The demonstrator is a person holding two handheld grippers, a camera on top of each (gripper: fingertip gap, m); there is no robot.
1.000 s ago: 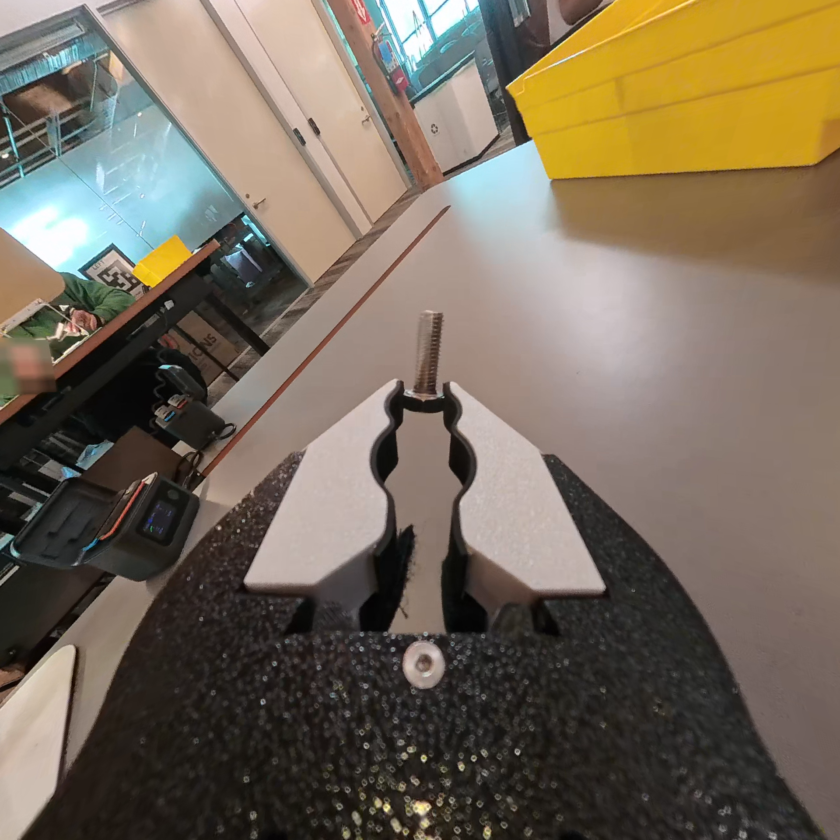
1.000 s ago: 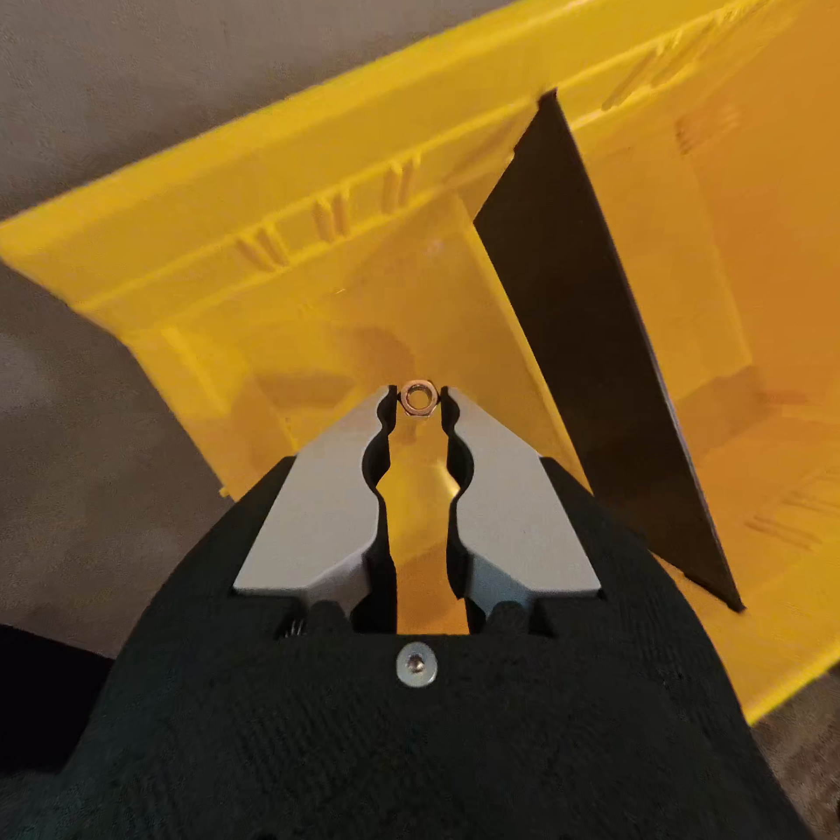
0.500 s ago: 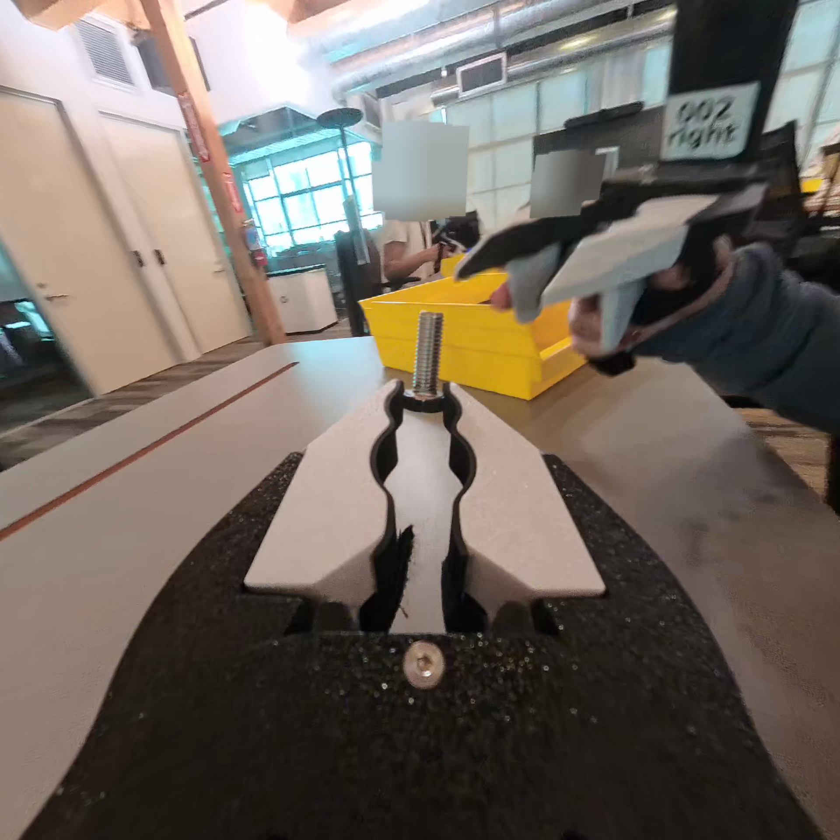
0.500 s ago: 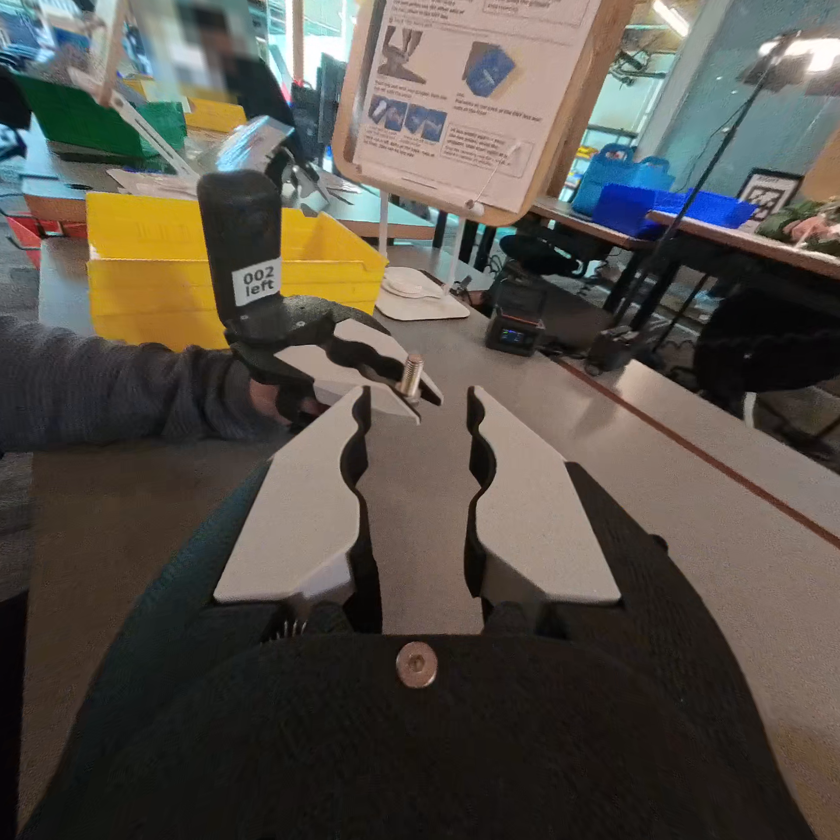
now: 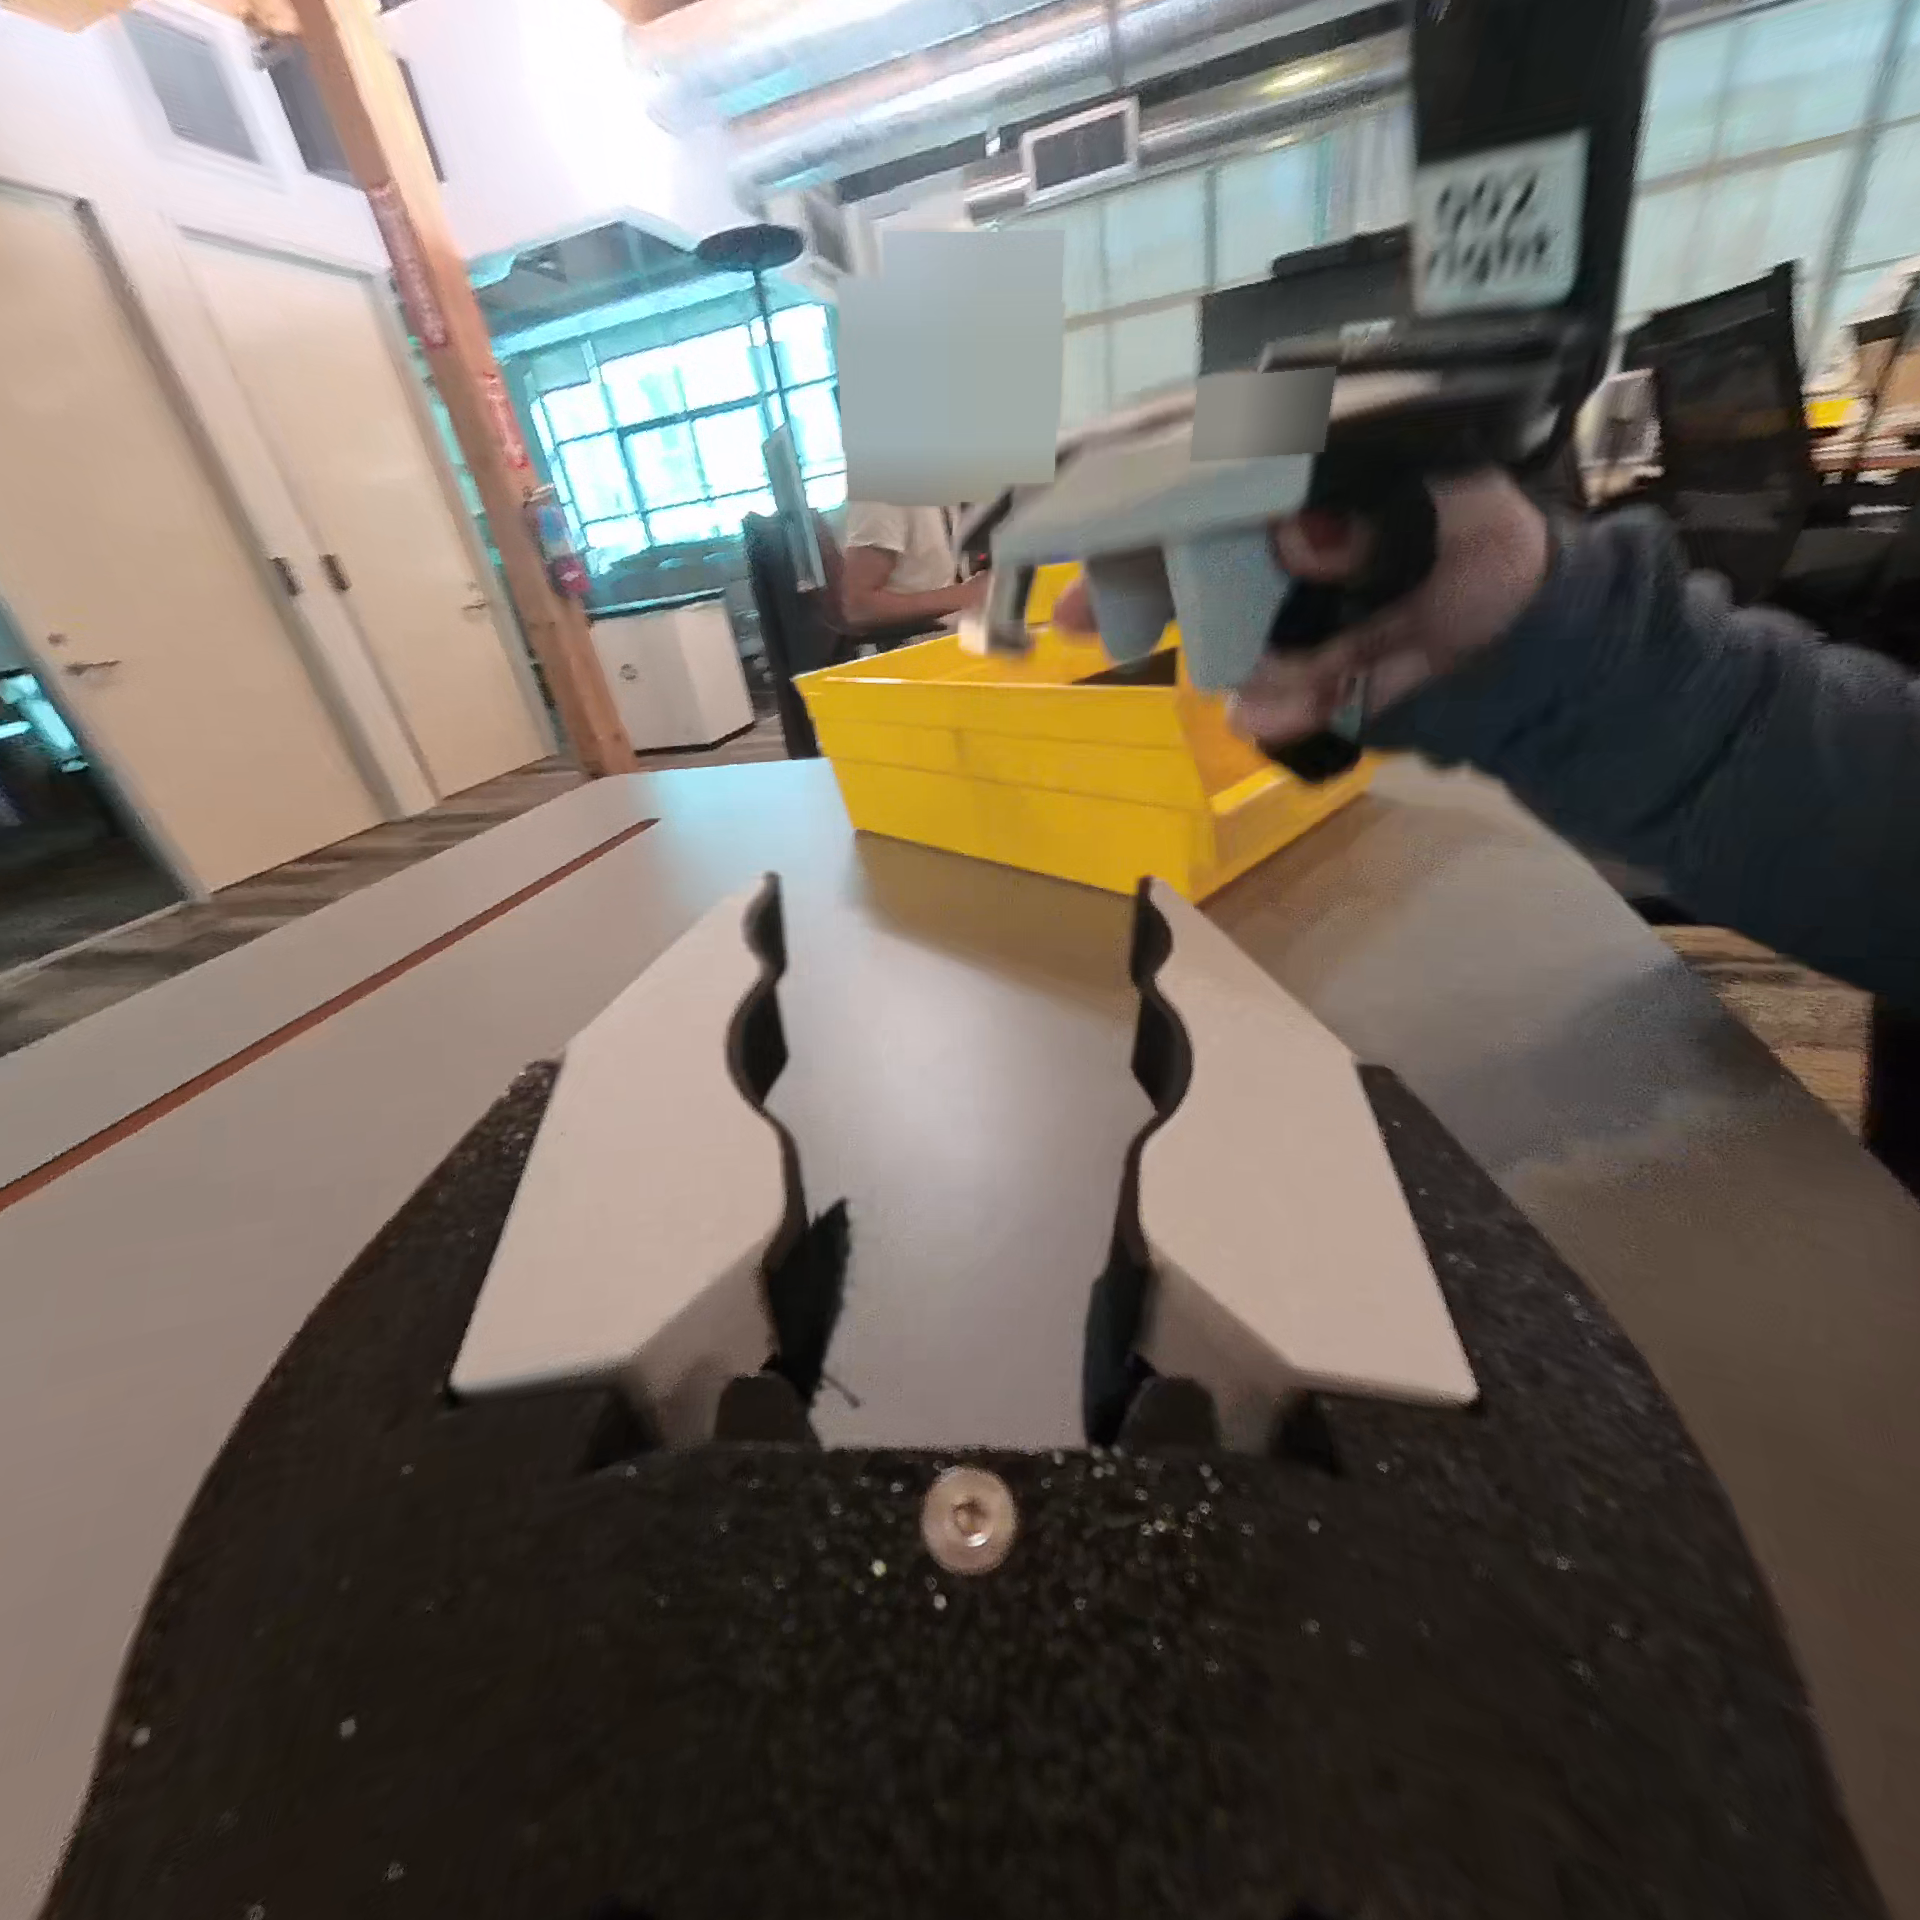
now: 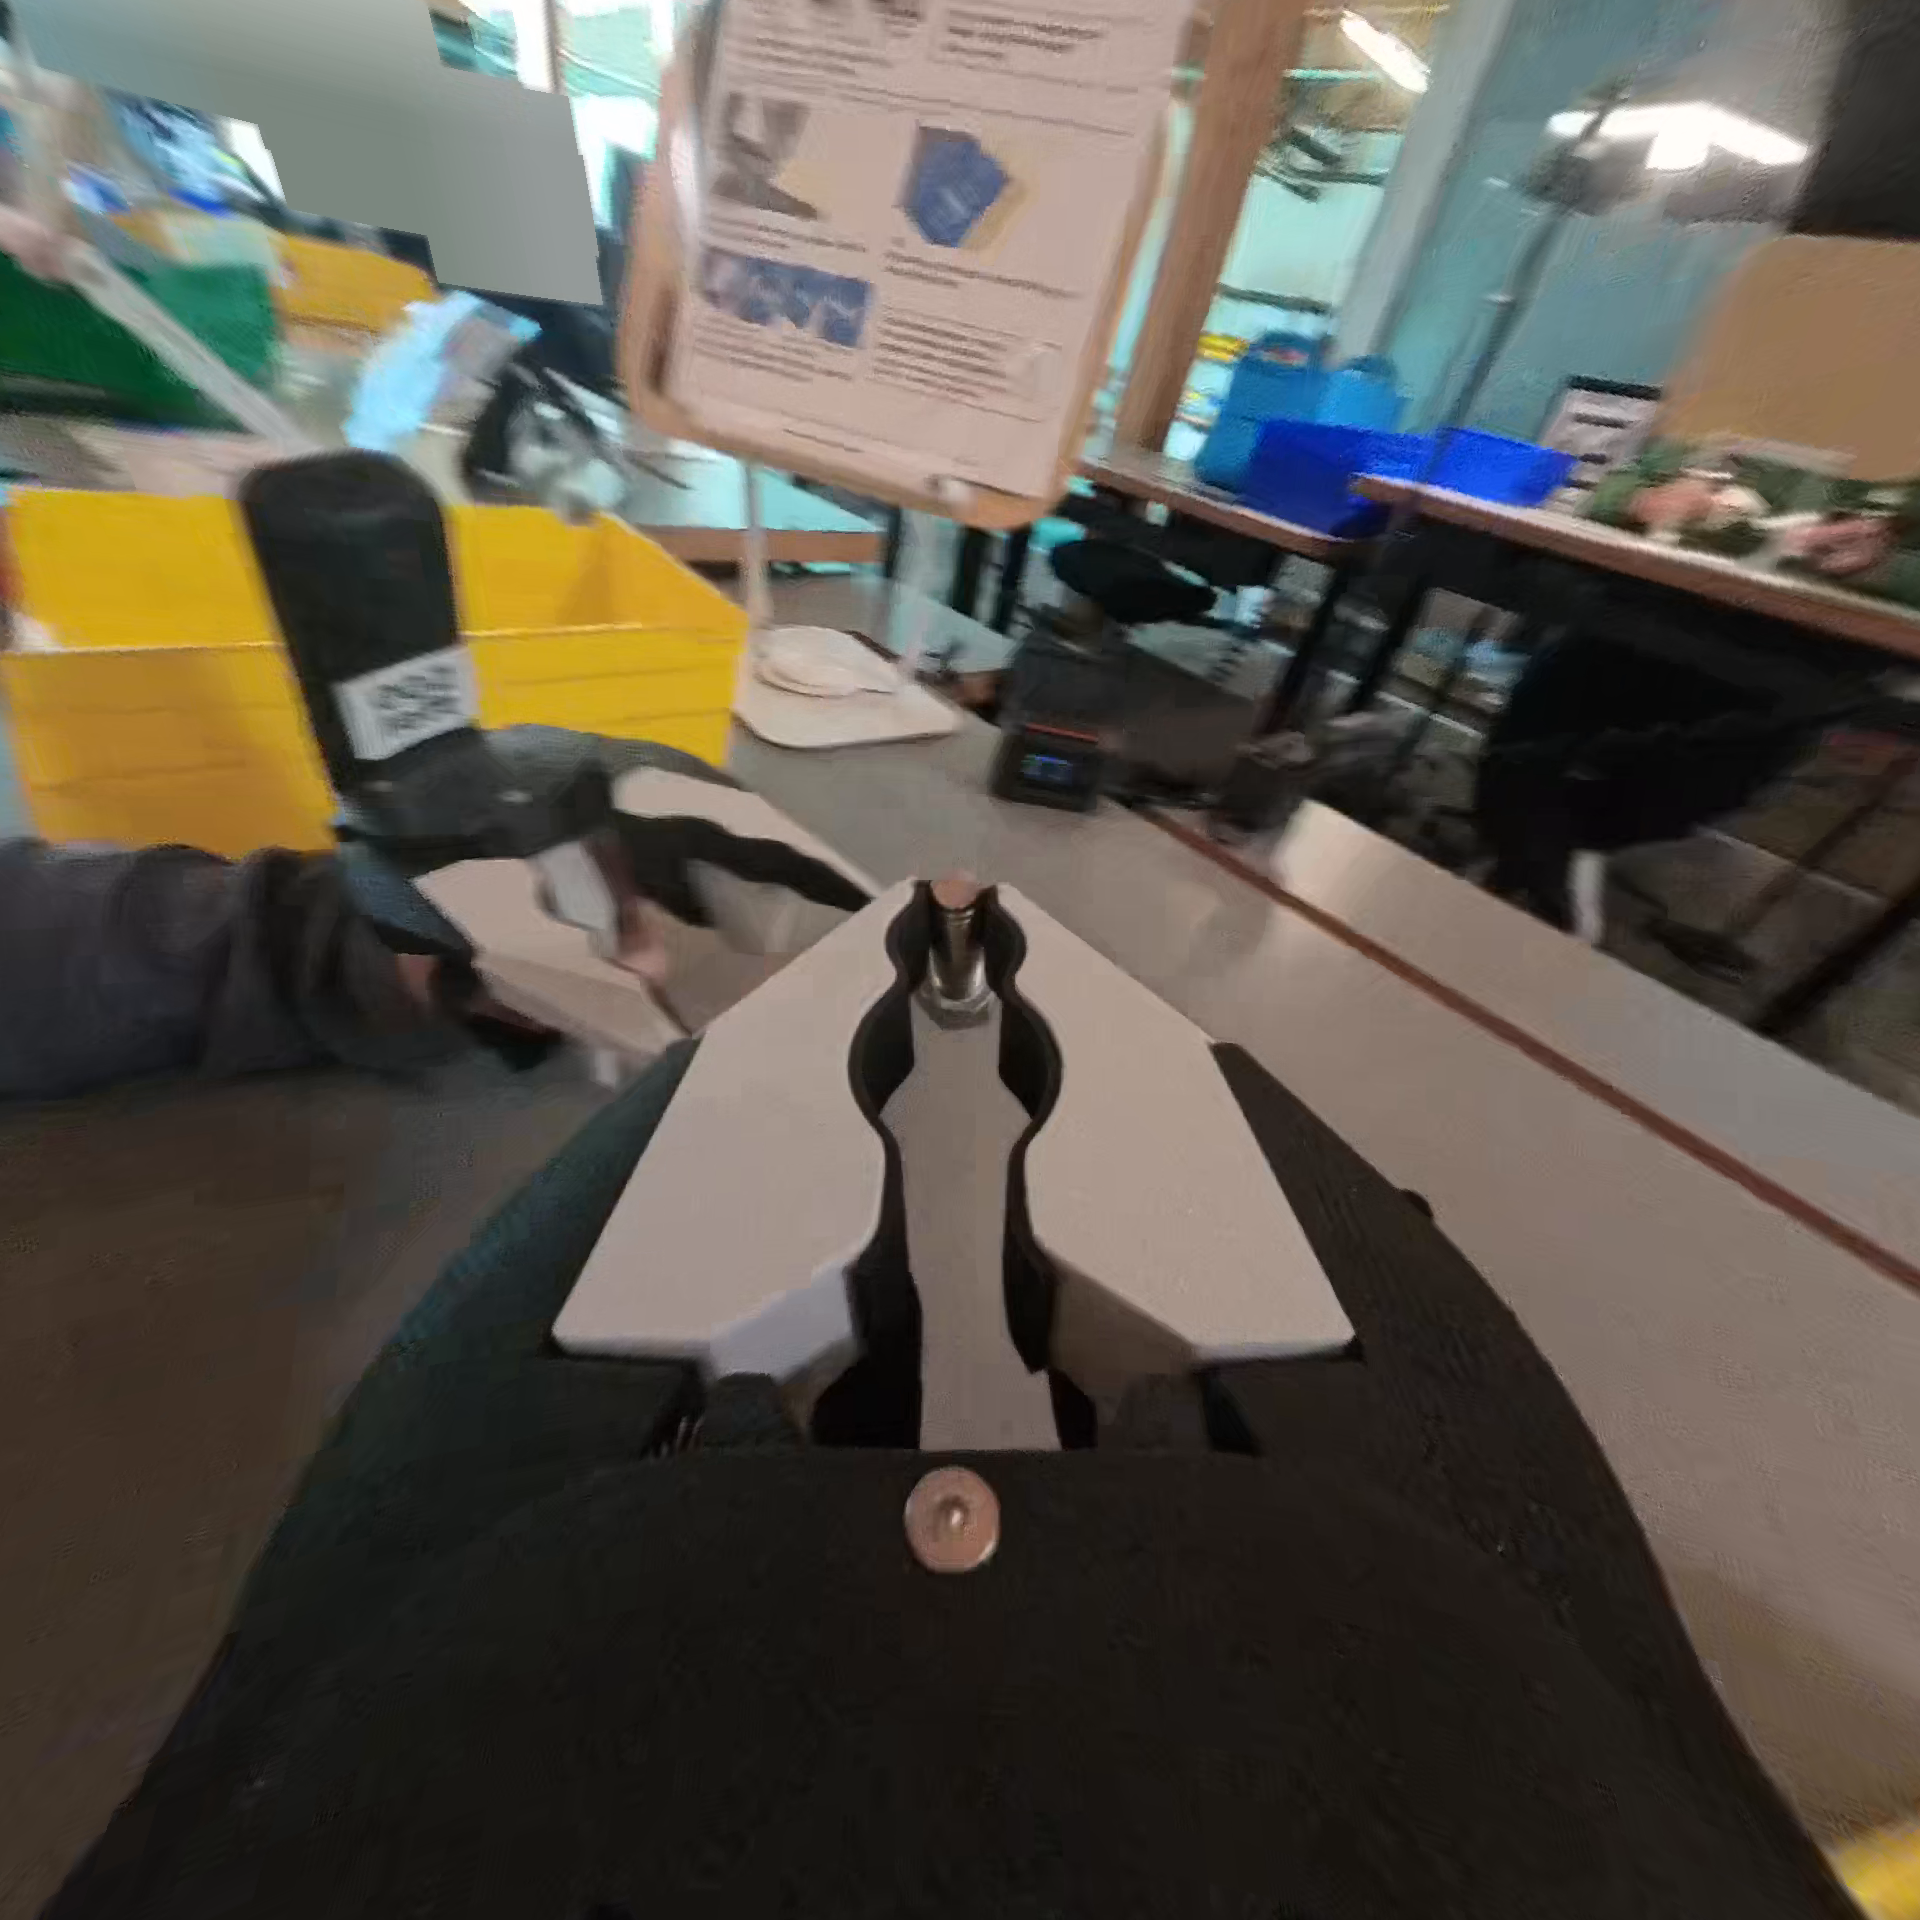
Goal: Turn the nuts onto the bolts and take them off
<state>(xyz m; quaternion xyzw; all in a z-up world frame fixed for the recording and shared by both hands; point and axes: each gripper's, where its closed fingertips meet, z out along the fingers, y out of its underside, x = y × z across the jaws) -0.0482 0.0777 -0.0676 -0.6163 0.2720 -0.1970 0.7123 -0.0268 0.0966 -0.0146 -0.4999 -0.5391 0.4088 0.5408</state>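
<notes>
The right tool (image 6: 954,914) is closed around a silver bolt (image 6: 956,951), which sits pinched in the notch near the tips of its two pale grey fingers (image 6: 769,1122). A hex part, either the bolt's head or a nut, shows at the near end of the shank; the blur makes it impossible to tell which. In the left wrist view this same tool appears higher up and to the right, blurred, held by a hand (image 5: 1444,592) in a dark sleeve, with a small metal piece at its tip above the yellow bin (image 5: 1039,769).

The left tool (image 5: 956,914) is spread wide, its grey fingers (image 5: 665,1143) well apart with nothing between them. Only the smooth grey tabletop (image 5: 312,1122) shows through the gap. In the right wrist view the left tool lies to the left, low over the tabletop, held by a sleeved hand.

The yellow bin stands on the tabletop beyond both tools. Farther back are a paper sheet on a wooden board (image 6: 904,229), a white pad (image 6: 842,696), a small dark device with a lit screen (image 6: 1044,758), and blue bins (image 6: 1382,457) on another table.
</notes>
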